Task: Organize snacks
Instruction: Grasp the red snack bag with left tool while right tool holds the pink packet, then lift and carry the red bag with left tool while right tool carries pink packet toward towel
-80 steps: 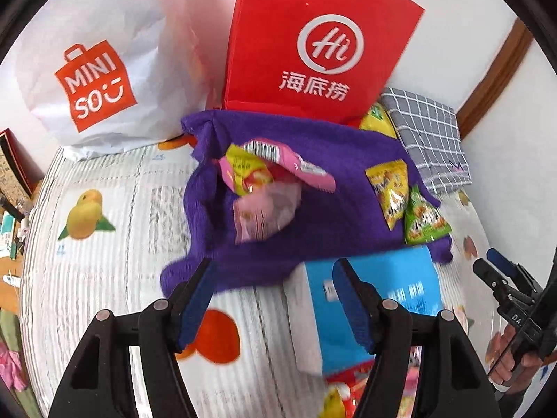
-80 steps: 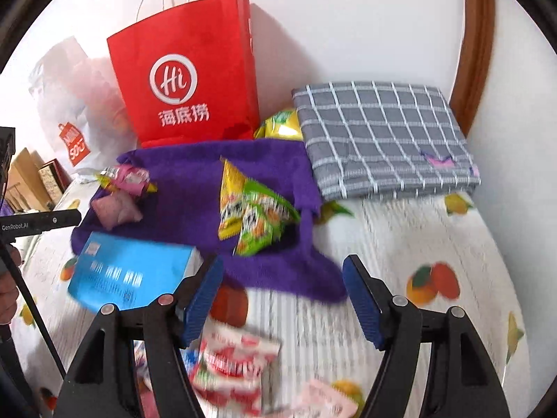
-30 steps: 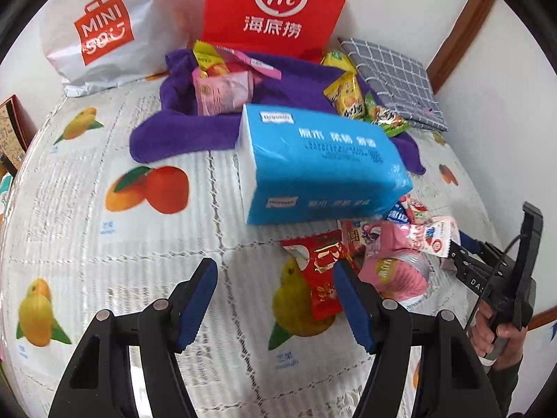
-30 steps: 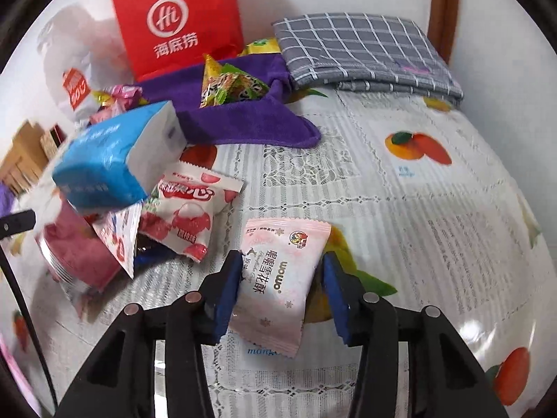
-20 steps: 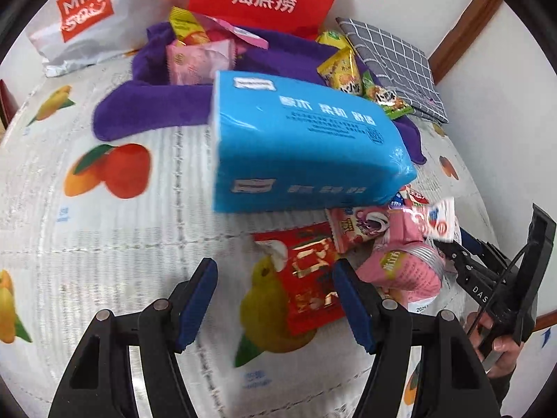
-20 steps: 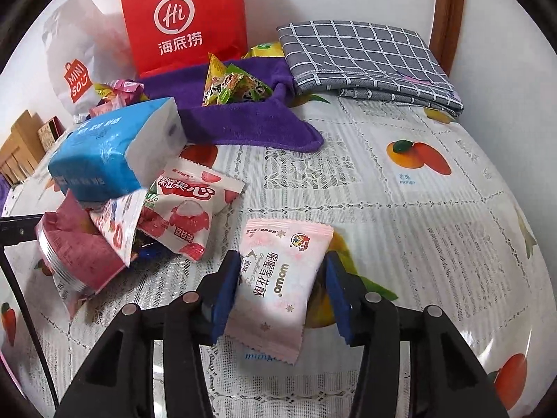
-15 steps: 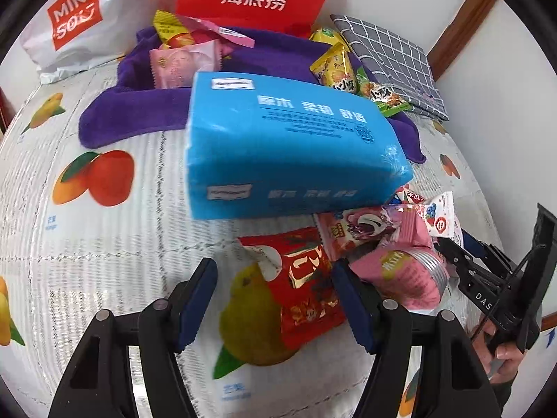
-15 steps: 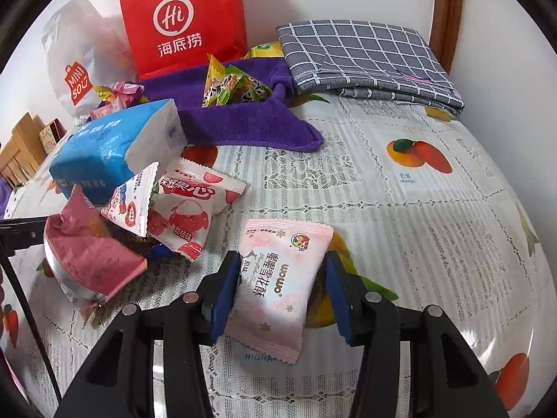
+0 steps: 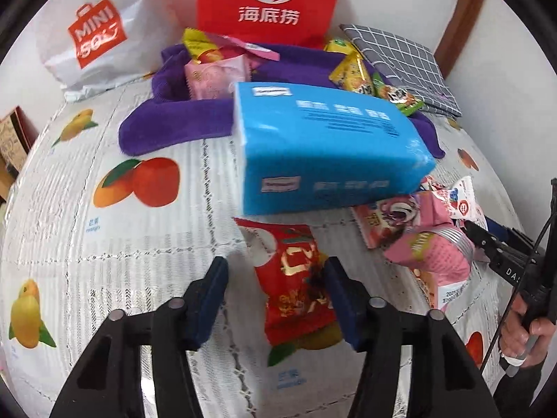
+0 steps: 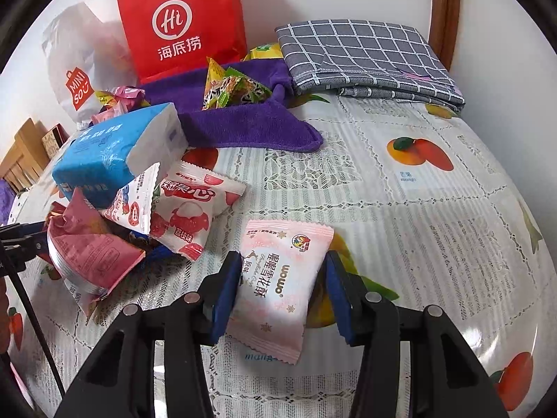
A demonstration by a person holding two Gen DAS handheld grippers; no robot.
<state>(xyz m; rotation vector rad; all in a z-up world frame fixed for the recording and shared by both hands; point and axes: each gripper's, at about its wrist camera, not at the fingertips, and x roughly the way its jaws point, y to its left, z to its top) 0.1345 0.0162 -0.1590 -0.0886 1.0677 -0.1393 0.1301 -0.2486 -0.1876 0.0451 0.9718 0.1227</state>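
A table covered with a white lace-patterned cloth [image 10: 400, 209] printed with fruits fills both views, and it stands against a white wall with a brown wooden frame in the corner. At the back a red paper bag [image 10: 181, 24] and a white plastic bag [image 9: 101, 38] lean on the wall, next to a folded grey checked cloth [image 10: 365, 52]. In front of the red bag lies a purple towel [image 10: 243, 125], and several small snacks already rest on it, so I judge it is the place where the snacks are collected. The right gripper [image 10: 283, 282] has its two blue pads on both sides of a pale pink snack packet [image 10: 282, 278]; the pads seem to touch its edges, but the packet is still lying on the cloth, so whether the grip is already firm I cannot tell for sure. The left gripper [image 9: 275, 292] is open, with a red snack packet [image 9: 296, 275] lying between its pads, nearer to the right pad; it looks ready to close on it. A blue tissue pack [image 9: 323, 146] lies in the middle, partly over a heap of pink and white packets [image 10: 139, 216]. Probably these two loose packets are taken first because they lie apart from the heap and are easy to reach.
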